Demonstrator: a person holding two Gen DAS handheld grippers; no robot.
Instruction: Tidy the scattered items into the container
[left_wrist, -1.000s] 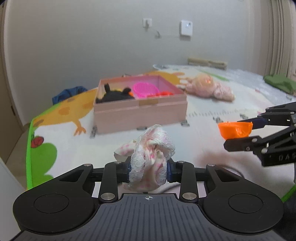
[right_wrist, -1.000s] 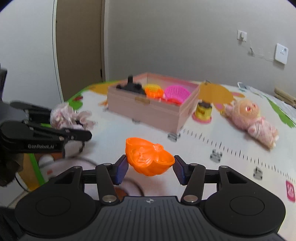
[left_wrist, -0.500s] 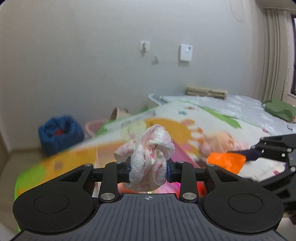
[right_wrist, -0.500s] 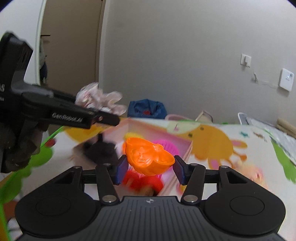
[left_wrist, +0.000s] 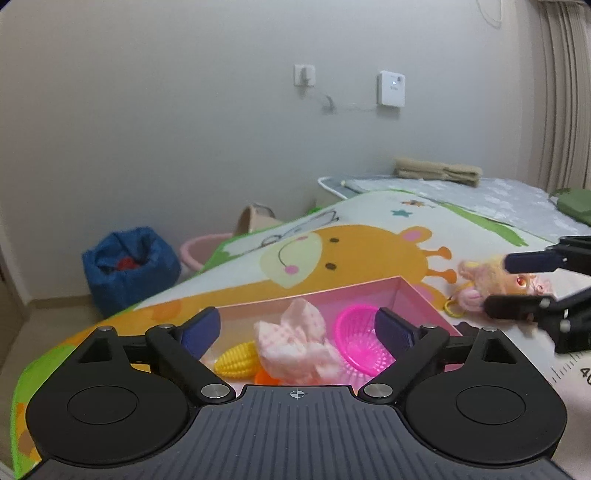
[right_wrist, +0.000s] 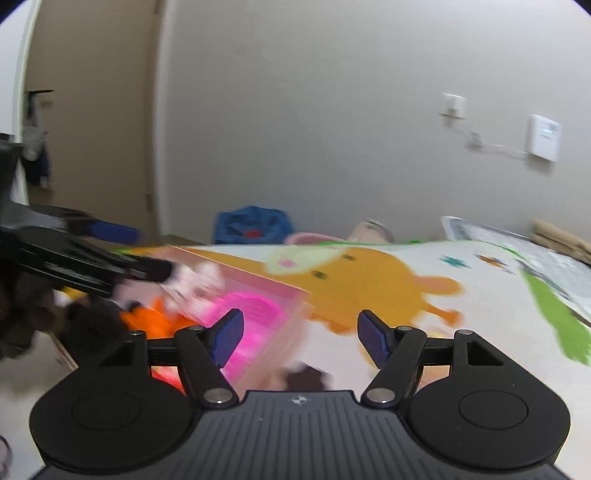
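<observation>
We hold both grippers, left gripper and right gripper, spread empty; cloth lies in the pink box mid-frame; doll at right remains.

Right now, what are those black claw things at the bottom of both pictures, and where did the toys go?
They are two grabbing tools, one in each of a person's hands, each with a camera looking out along its fingers. One picture comes from the left gripper, the other from the right gripper. Both are open and hold nothing. Below the left one sits the pink box on a giraffe play mat. Inside lie a frilly cloth, a pink basket and a toy corn. A doll lies on the mat outside.
</observation>
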